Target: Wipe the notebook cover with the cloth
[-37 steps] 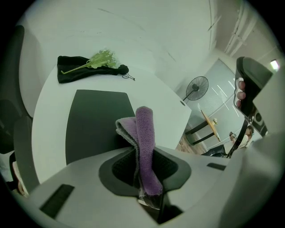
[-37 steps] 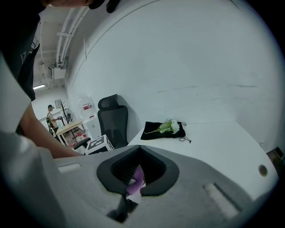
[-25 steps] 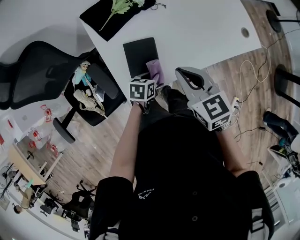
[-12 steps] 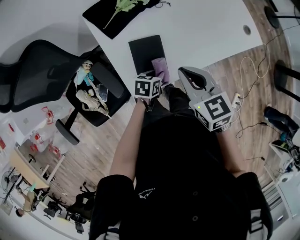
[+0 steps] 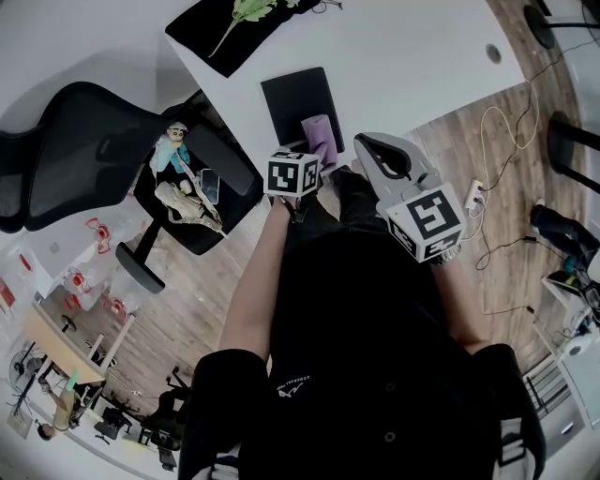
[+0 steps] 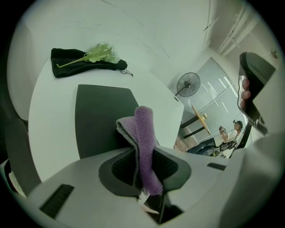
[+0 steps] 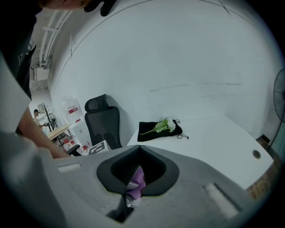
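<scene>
A black notebook (image 5: 293, 101) lies flat near the front edge of the white table (image 5: 412, 56); the left gripper view shows it as a dark slab (image 6: 100, 118). My left gripper (image 5: 314, 161) hovers at its near end, shut on a folded purple cloth (image 6: 143, 147) that stands up out of the jaws (image 5: 321, 139). My right gripper (image 5: 367, 150) is held higher, to the right, off the notebook. Its jaws (image 7: 133, 187) stand close together. A purple strip shows in their slot, and I cannot tell whether it is pinched.
A black pouch with a green sprig (image 5: 239, 28) lies at the table's far left. A black office chair (image 5: 183, 178) holding a doll and small items stands left of the table. Cables and a power strip (image 5: 473, 202) lie on the wooden floor to the right.
The notebook, the cloth and the left gripper sit slightly further right in the head view than a second ago. The right gripper has barely moved. Both grips look unchanged.
</scene>
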`<state>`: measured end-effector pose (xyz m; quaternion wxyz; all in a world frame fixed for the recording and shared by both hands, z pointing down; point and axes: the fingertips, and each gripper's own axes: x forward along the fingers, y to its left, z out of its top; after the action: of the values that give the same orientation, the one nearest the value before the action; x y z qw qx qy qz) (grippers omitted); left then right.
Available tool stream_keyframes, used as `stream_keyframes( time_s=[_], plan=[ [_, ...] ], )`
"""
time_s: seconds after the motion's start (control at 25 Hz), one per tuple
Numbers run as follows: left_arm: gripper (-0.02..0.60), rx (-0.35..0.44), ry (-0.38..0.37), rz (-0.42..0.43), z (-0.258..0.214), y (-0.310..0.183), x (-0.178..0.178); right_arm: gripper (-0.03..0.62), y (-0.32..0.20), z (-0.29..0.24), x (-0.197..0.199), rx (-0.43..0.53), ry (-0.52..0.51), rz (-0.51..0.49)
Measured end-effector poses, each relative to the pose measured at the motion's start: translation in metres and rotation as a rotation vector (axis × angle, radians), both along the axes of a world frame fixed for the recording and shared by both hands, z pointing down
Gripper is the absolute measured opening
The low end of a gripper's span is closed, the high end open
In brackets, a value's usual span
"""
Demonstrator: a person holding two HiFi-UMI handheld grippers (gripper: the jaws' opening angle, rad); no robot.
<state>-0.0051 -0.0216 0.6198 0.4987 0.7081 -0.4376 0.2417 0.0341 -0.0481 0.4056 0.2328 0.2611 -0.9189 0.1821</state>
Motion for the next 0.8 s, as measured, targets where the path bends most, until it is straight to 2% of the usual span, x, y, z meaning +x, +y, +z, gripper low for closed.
stream_keyframes(
  time_s=[0.8],
  plan=[
    [0.084, -0.022, 0.008, -0.005, 0.005, 0.022, -0.031, 0.005, 0.018, 0.002, -0.028, -0.007, 0.003, 0.000]
  ],
)
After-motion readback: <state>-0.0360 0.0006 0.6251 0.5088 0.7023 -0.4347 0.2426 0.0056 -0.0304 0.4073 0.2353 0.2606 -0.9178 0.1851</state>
